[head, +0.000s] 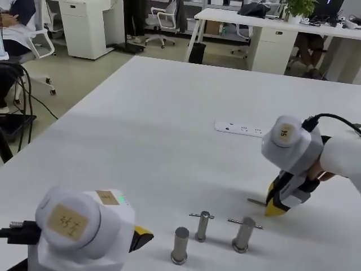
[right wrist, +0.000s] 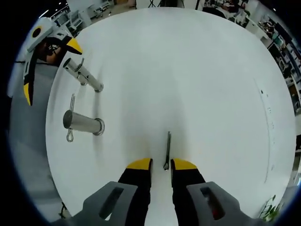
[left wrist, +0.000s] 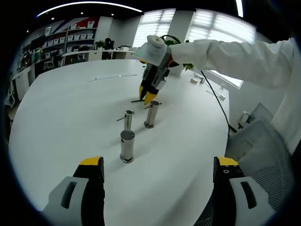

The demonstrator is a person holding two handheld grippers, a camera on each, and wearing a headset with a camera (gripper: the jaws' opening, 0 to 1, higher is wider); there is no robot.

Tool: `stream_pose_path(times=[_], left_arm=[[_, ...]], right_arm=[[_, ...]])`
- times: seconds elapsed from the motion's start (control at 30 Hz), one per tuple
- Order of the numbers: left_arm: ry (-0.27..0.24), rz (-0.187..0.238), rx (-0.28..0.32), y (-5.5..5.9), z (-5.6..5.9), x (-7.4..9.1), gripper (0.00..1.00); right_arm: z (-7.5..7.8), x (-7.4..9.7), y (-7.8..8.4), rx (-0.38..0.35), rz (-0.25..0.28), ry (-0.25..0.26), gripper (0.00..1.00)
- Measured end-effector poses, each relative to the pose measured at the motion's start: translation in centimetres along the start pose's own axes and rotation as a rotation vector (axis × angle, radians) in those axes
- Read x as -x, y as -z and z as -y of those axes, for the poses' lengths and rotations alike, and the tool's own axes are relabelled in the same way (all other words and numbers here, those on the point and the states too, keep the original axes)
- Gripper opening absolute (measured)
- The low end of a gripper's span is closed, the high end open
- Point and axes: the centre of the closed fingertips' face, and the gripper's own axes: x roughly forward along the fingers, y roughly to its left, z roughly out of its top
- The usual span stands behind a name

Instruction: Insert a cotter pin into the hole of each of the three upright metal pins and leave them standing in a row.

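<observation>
A: L gripper (left wrist: 158,165), state?

B: Jaws spread wide, nothing between them. Held at the near-left of the table (head: 146,113), facing the row.

A: Row?

B: 3 pins upright, close together, none touching. Bare pin (head: 180,245) is nearest the L gripper, no cotter in it. Mid pin (head: 202,226) has a cotter (head: 198,215) across its top; end pin (head: 243,234) likewise.

A: R gripper (right wrist: 161,164)?

B: Tips down at the table surface, just beyond the end pin. Jaws only a narrow slit apart, either side of the looped end of the loose cotter (right wrist: 168,141), which lies flat. Gap shows on both sides of it, so not clamped.

A: Edges, clearance?

B: Row stands near the table edge on the person's side. Little room btwn R gripper and end pin. Far side is broad bare top; power strip (head: 240,129) well apart from the work. L gripper has an open lane to the bare pin
</observation>
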Motion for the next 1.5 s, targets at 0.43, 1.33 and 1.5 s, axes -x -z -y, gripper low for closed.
stream_pose_path(times=[0.43, 1.33, 1.5], left_arm=[[0.002, 0.001, -0.005, 0.2, 0.0, 0.0, 0.92], [-0.022, 0.000, -0.005, 0.2, -0.7, 0.5, 0.91], [-0.014, -0.007, -0.015, 0.1, -0.5, 0.5, 0.91]], right_arm=[[0.5, -0.5, -0.4, 0.081, -0.120, 0.035, 0.00], [-1.1, 3.9, 0.0, 0.115, -0.047, 0.041, 0.00], [-2.3, 5.8, 0.7, 0.128, -0.045, 0.055, 0.00]])
